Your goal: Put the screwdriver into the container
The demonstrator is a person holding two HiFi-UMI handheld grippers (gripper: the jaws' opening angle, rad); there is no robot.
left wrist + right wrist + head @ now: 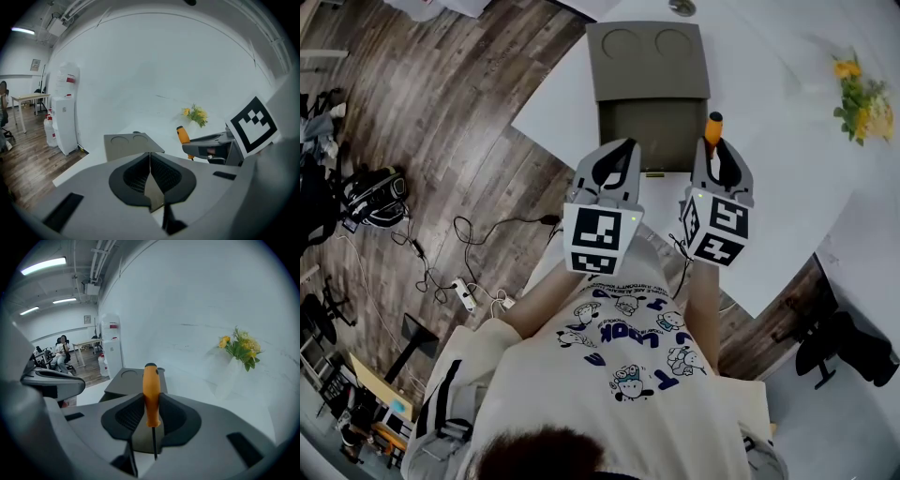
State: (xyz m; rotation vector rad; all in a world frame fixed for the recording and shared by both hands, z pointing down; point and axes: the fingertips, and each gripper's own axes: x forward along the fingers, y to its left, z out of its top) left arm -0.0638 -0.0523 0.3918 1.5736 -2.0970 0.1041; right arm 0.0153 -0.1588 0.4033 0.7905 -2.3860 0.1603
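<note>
One screwdriver (713, 125) hovers by the container (649, 131) rim.

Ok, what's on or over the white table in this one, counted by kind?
grippers: 2 (left gripper, right gripper)
screwdriver: 1
container: 1
bunch of yellow flowers: 1
total: 5

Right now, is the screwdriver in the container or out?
Out. The right tongs grip the screwdriver by its orange handle, beside the container, not inside it.
</note>
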